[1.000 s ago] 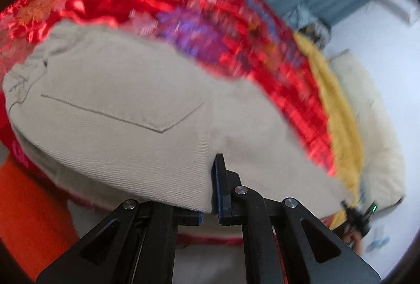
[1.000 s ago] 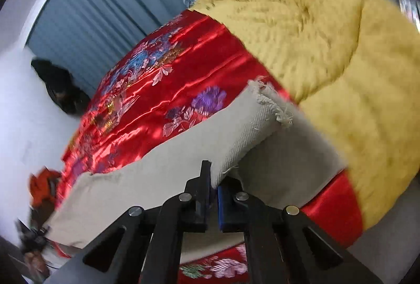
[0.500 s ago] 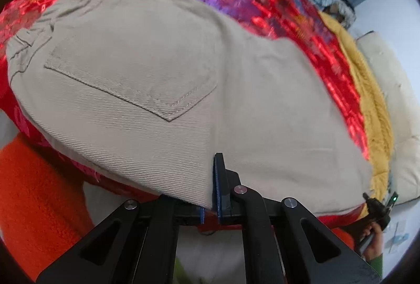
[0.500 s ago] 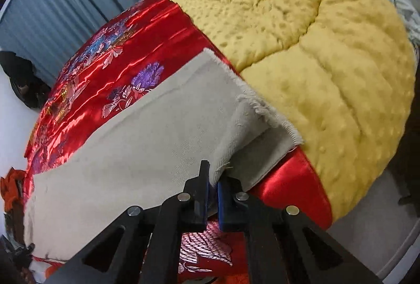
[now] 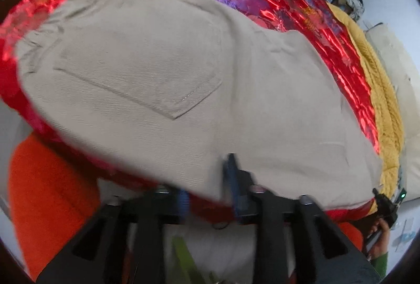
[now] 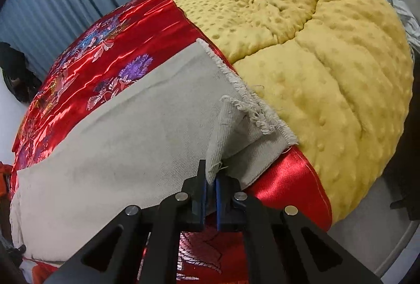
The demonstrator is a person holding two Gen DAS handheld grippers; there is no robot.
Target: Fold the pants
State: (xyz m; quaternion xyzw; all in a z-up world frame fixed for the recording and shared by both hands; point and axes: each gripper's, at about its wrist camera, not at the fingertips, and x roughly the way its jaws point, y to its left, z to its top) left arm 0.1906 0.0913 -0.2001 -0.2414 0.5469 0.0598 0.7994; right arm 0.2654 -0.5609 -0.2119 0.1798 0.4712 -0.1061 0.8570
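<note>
Now: pants (image 5: 199, 90) flat on red quilt (image 5: 309, 11), hem toward yellow blanket (image 6: 302, 42) at two o'clock. My left gripper (image 5: 210, 189) has just opened, releasing; right gripper (image 6: 210, 179) still pinches hem. Lengthwise fold laid.

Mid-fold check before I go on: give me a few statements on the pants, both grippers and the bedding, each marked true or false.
1. The right gripper is shut on the frayed hem corner of the beige pants. True.
2. The left gripper is shut tight on the pants. False: its fingers stand apart at the near edge of the cloth, though the picture is blurred there.
3. The pants lie on the red satin quilt. True.
4. The yellow blanket covers the pants. False: it lies beyond the hem, which only reaches its edge.
5. A back pocket faces up in the left wrist view. True.
</note>
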